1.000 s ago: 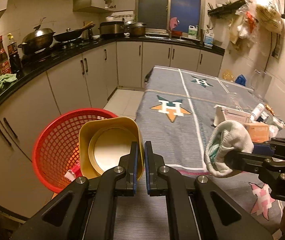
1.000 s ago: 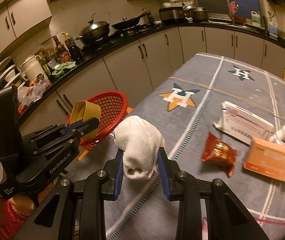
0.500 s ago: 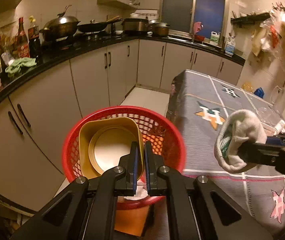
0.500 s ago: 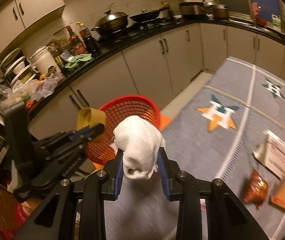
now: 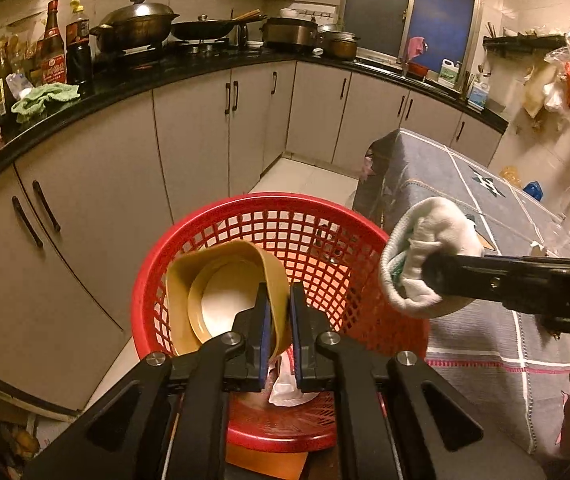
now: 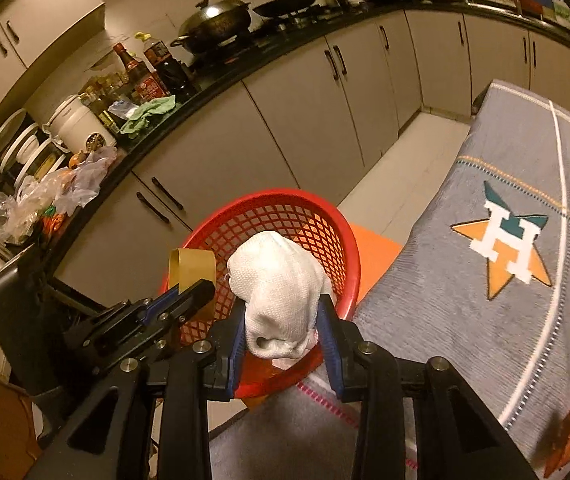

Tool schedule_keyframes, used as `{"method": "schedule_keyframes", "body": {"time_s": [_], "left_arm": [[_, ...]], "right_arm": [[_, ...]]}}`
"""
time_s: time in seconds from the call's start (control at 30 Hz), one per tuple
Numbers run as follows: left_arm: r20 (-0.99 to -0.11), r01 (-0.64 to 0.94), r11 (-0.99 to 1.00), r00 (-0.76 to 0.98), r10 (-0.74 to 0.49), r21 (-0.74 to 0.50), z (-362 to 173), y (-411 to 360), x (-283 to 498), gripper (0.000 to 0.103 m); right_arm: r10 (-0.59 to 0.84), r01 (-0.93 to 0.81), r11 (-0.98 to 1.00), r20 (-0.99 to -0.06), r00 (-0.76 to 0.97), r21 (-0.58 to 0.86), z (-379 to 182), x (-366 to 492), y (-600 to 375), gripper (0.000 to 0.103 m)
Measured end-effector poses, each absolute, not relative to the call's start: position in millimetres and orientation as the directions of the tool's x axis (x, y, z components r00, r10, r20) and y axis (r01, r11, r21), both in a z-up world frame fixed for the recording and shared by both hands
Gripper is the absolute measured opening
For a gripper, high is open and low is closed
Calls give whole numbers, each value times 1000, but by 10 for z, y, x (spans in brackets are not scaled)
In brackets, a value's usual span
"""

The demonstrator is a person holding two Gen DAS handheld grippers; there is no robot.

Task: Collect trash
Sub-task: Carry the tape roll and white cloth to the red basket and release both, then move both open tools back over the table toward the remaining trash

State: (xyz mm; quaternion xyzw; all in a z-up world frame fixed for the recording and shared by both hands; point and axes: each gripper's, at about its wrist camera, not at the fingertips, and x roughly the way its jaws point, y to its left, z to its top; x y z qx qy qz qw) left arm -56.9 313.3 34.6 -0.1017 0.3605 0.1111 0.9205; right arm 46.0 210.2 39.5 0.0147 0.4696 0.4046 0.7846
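A red mesh basket (image 5: 269, 204) (image 6: 285, 194) stands on the floor beside the table. Over it my left gripper (image 5: 279, 300) holds the rim of a tilted yellow paper cup (image 5: 221, 276) (image 6: 191, 266); its jaws are opening slightly, with the cup's wall still between them. My right gripper (image 6: 283, 302) carries a white cloth wad (image 6: 277, 276) (image 5: 425, 232) above the basket's near-right rim. Its jaws are opening, and the wad still sits between the pads. A white paper scrap (image 5: 289, 384) lies in the basket.
The table with a grey star-patterned cloth (image 6: 485, 300) (image 5: 465, 184) runs along the right. An orange snack packet (image 6: 569, 436) lies at its near edge. Beige cabinets (image 5: 193, 148) under a crowded black counter (image 5: 133, 80) curve along the left. The basket rests on something orange (image 6: 377, 252).
Both grippers have swung left from the table to above the basket. The yellow cup now hangs more tilted in the left jaws, which stand a little wider. The right jaws have widened slightly around the wad.
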Motion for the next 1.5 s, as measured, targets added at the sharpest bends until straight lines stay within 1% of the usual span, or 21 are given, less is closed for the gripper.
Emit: {"method": "schedule_keyframes", "body": {"time_s": [0.07, 0.1, 0.17, 0.2, 0.4, 0.43, 0.53, 0.73, 0.83, 0.9, 1.3, 1.43, 1.5], "left_arm": [[-687, -282, 953, 715, 130, -113, 333, 3152, -561, 13], [-688, -285, 952, 714, 131, -115, 326, 3164, -560, 15], [-685, -289, 950, 716, 133, -117, 330, 3172, -568, 32], [-681, -290, 950, 720, 137, -116, 340, 3170, -573, 35], [-668, -289, 950, 731, 138, -120, 427, 3121, -647, 37], [-667, -286, 951, 733, 137, -119, 442, 3103, -660, 37], [-658, -285, 951, 740, 136, -124, 504, 3019, -726, 46], [-646, -243, 964, 754, 118, -107, 606, 2725, -854, 47], [-643, -219, 972, 758, 110, -91, 642, 2564, -893, 51], [-644, -206, 975, 758, 104, -85, 658, 2469, -907, 52], [-674, -88, 995, 738, 37, -41, 672, 1724, -802, 52], [-688, -36, 999, 726, 7, -28, 659, 1419, -760, 58], [-695, -9, 1000, 719, -4, -14, 644, 1264, -739, 58]], "right_arm": [[655, -617, 669, -721, 227, 414, 382, 485, 2126, 44], [656, -614, 670, -719, 229, 416, 383, 494, 2129, 51], [662, -611, 671, -710, 240, 420, 408, 498, 2124, 57], [665, -615, 669, -705, 246, 418, 429, 492, 2123, 58], [668, -612, 678, -689, 282, 407, 516, 413, 1965, 58], [672, -611, 676, -685, 282, 412, 525, 401, 1921, 58], [667, -603, 685, -684, 296, 408, 535, 345, 1777, 58], [666, -584, 696, -680, 307, 418, 527, 216, 1497, 58], [669, -579, 698, -673, 316, 422, 542, 142, 1353, 57], [671, -574, 699, -669, 321, 426, 542, 106, 1250, 57], [659, -503, 735, -653, 373, 455, 500, -3, 415, 58], [641, -474, 757, -650, 408, 450, 498, -21, 21, 57], [627, -458, 772, -648, 433, 441, 505, -9, -187, 57]]}}
